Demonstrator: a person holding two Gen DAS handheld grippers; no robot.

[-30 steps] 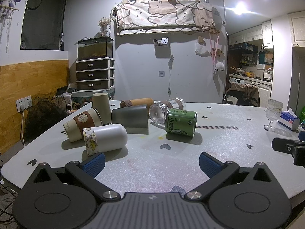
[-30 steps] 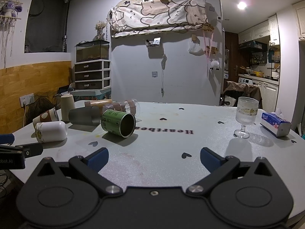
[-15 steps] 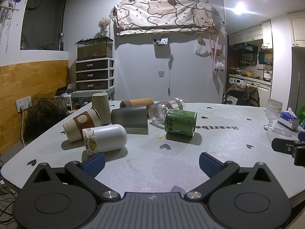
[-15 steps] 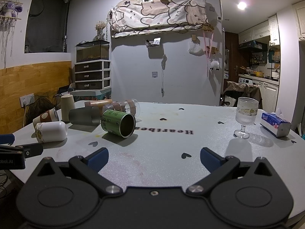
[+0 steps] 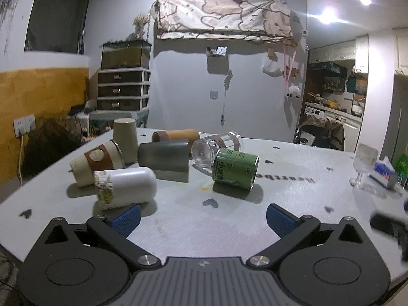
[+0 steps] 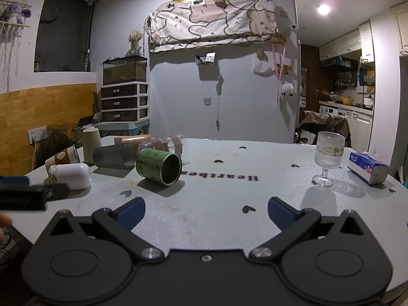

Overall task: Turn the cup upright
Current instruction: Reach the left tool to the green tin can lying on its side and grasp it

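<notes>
Left gripper and right gripper both spread wide, empty. Risk: white rounded plastic cup at 10 o'clock rolls into brown-sleeved paper cup w/ off-centre pinch.

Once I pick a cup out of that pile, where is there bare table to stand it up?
Bare grey tabletop runs from the green tin can across to the ribbed stemmed glass. A smaller patch lies between the white tumbler and the can, ahead of the left gripper. Far left is crowded: dark grey cup and clear glass lie packed together.
</notes>
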